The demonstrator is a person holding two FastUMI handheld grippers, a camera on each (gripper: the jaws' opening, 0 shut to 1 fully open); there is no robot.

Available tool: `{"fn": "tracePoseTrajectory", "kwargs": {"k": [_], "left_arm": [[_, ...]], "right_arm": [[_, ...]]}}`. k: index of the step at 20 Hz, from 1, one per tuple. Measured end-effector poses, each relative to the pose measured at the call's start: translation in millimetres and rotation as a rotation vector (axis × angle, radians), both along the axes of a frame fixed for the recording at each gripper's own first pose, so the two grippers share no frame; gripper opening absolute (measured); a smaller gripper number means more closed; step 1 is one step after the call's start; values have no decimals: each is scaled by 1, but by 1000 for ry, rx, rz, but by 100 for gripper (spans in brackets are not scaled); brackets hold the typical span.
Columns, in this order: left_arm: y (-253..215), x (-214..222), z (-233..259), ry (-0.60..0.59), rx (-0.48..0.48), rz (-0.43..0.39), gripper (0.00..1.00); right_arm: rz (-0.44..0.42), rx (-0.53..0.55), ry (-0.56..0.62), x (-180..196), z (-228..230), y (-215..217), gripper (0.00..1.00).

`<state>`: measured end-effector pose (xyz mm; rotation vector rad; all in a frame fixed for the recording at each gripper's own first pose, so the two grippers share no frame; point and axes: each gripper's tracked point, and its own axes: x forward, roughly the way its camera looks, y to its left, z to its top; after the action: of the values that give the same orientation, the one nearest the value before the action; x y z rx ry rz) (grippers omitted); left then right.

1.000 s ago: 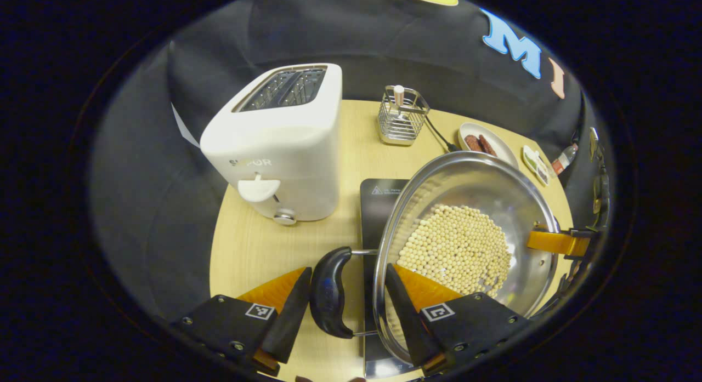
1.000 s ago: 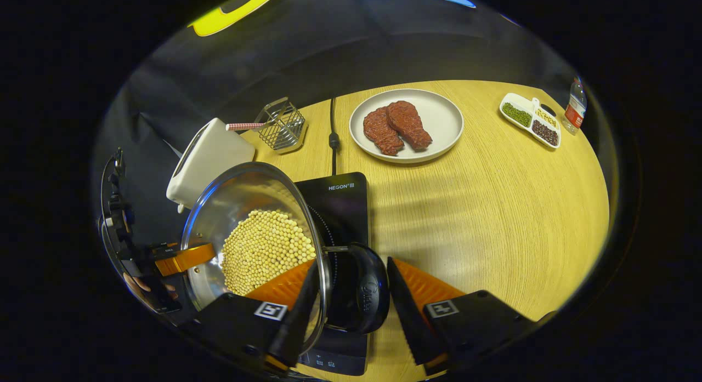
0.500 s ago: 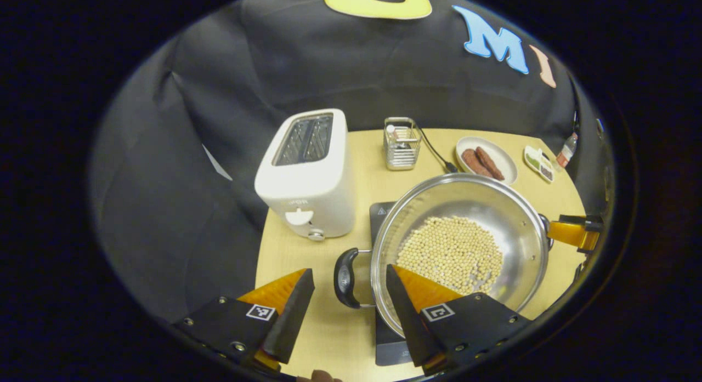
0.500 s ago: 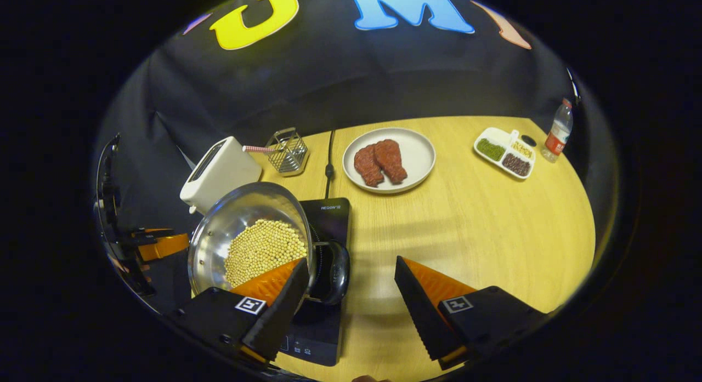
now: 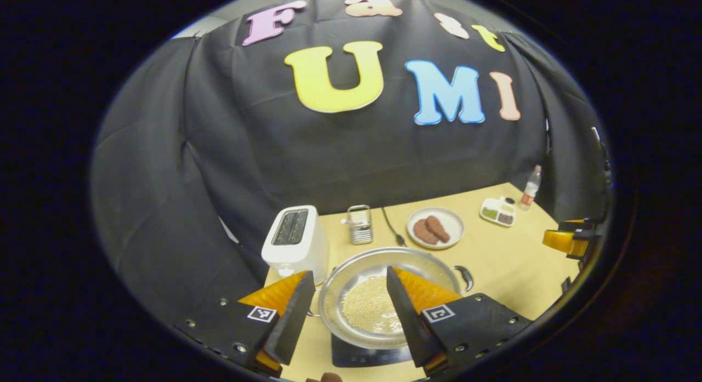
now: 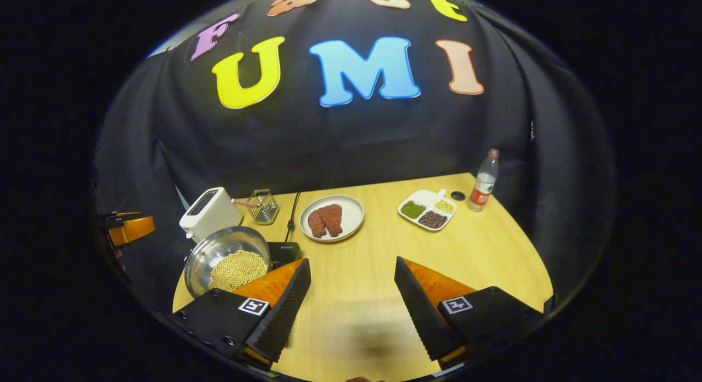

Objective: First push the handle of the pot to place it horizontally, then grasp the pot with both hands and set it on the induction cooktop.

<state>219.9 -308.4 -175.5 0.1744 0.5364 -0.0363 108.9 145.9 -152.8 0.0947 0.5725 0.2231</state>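
In the right gripper view, the pot (image 6: pixel 229 258) of beans sits on the induction cooktop (image 6: pixel 284 249) at nine o'clock, near the table's (image 6: pixel 482 250) left edge. Bare tabletop lies ahead of the right gripper (image 6: pixel 351 305), jaws wide apart and empty. In the left gripper view, the left gripper (image 5: pixel 345 313) hangs above the pot with its jaws likewise parted.

There is one pot (image 5: pixel 384 302) full of lots of little yellow beans (image 5: pixel 368 311), one black cooktop (image 5: pixel 364 355), one white toaster (image 5: pixel 295 244), and one wire basket (image 5: pixel 360 232). There is one round plate (image 6: pixel 333 217) with two pieces of meat (image 6: pixel 325 220) on it. There is one tray (image 6: pixel 428 207) with three parts, one bottle (image 6: pixel 483 181), and one table (image 6: pixel 482 250)
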Motion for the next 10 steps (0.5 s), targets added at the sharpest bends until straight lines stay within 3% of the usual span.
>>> {"fn": "tracePoseTrajectory", "kwargs": {"k": [5, 10], "left_arm": [[-82, -27, 45, -129, -64, 18, 80], [-163, -69, 86, -264, -161, 80, 78]], "right_arm": [[-37, -29, -119, -12, 40, -74, 98], [-14, -42, -243, -15, 93, -136, 98]]}}
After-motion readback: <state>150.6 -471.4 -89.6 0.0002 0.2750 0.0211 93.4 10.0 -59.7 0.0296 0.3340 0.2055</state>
